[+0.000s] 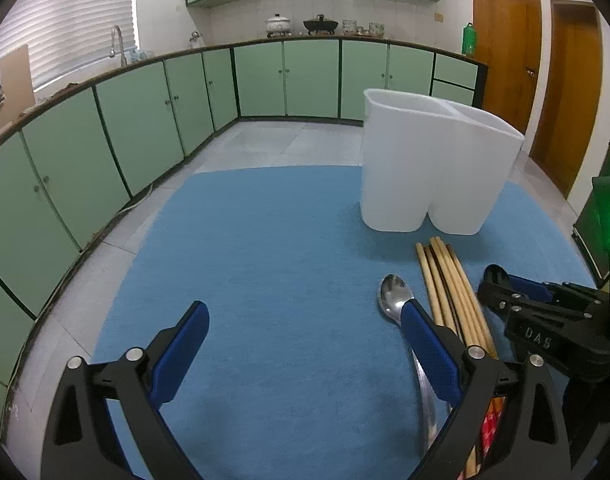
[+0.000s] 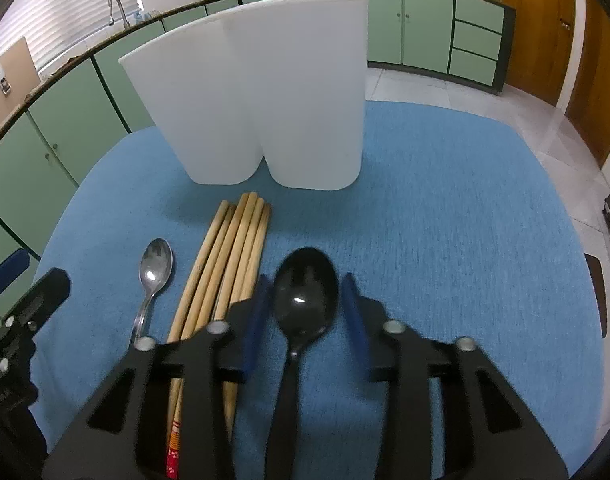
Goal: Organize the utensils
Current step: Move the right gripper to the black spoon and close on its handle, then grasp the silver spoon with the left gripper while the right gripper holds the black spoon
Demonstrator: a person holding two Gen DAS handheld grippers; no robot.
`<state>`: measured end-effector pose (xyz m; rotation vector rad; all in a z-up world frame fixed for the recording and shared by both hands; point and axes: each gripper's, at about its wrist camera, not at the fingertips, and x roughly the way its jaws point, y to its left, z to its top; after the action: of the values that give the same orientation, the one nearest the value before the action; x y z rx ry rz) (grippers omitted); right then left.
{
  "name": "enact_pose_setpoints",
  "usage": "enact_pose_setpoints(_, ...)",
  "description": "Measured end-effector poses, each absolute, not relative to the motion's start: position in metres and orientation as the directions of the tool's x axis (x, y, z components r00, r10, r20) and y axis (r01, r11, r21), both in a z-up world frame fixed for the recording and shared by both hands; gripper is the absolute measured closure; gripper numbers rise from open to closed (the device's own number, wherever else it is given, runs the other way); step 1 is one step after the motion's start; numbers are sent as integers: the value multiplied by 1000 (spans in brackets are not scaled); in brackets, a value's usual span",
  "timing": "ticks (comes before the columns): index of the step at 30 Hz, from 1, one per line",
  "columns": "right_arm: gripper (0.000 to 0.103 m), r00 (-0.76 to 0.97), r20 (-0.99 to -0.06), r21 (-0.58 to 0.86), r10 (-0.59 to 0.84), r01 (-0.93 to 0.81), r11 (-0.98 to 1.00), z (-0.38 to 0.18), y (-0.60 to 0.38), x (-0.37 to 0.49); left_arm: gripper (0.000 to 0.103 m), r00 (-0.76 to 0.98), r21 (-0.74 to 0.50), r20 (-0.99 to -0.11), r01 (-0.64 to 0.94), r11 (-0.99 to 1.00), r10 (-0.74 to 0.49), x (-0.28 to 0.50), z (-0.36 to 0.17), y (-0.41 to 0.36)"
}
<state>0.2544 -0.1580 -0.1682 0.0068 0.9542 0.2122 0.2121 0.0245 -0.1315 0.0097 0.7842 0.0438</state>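
Observation:
A white two-compartment utensil holder (image 1: pixel 429 168) (image 2: pixel 265 92) stands on the blue mat (image 1: pixel 273 264) (image 2: pixel 445 248). In front of it lie a bundle of wooden chopsticks (image 1: pixel 453 288) (image 2: pixel 233 256), a metal spoon (image 1: pixel 393 294) (image 2: pixel 155 268) and a black spoon (image 2: pixel 305 292). My left gripper (image 1: pixel 305 344) is open, low over the mat; its right finger overlaps the metal spoon. My right gripper (image 2: pixel 305 312) is open, its fingers on either side of the black spoon's bowl and neck, not closed on it. It also shows in the left wrist view (image 1: pixel 525 300).
Green kitchen cabinets (image 1: pixel 145 132) run along the far wall with a sink tap (image 1: pixel 117 44) and pots (image 1: pixel 279 24) on the counter. Wooden doors (image 1: pixel 505 52) stand at the right. The mat's edges drop to a tiled floor (image 1: pixel 265 140).

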Motion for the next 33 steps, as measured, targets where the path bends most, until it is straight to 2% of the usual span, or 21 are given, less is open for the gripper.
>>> enact_pose_setpoints(8,71,566,-805,95,177,-172,981,-168,-175,255,9,675,14,-738,10,1000,3,239,-143,1)
enact_pose_setpoints(24,69,552,-813,93,184,-188,978,-170,-186,257,7,575,73,-816,0,997,60,296,-169,-8)
enact_pose_setpoints(28,69,526,-829,112,187,-171,979,-167,-189,263,8,562,48,-826,-2,999,41,301,-171,-3)
enact_pose_setpoints(30,69,513,-840,100,176,-171,980,-165,-187,266,16,565,15,-825,8,1000,8,299,-170,1)
enact_pose_setpoints(32,69,505,-849,70,156,-185,980,-163,-185,272,37,579,2,-815,20,1000,-10,296,-169,3)
enact_pose_setpoints(33,70,505,-850,63,151,-187,980,-163,-182,272,43,584,-8,-811,37,999,-28,296,-167,3)
